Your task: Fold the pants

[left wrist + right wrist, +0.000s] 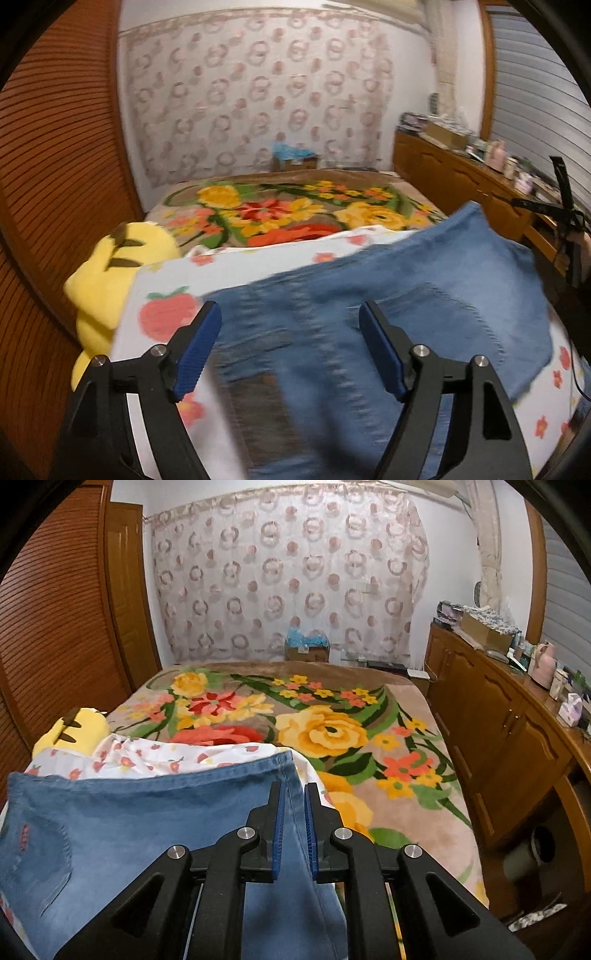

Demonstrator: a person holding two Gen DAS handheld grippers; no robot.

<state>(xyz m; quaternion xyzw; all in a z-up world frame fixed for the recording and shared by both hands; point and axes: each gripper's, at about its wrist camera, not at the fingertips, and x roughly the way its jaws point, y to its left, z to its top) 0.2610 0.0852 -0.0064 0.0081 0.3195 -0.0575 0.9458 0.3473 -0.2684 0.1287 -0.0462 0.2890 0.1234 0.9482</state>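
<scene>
The left tool (290, 314) stands wide over soft blue denim pants (424, 280); the right tool (293, 794) is narrow, its ribbed pads (277, 827) not pressing the hem.

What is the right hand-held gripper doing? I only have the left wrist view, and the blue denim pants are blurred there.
Observer: The right hand-held gripper sits over the right edge of the blue denim pants, with its jaws a narrow gap apart.
Operator: Is it pinching the cloth?
Observer: It doesn't look so. Flat denim shows through the gap, and no fold is pressed between the blue ribbed pads.
Operator: Which side of the pants faces up?
Observer: A stitched back pocket faces up, with red stitching at its left edge.
</scene>
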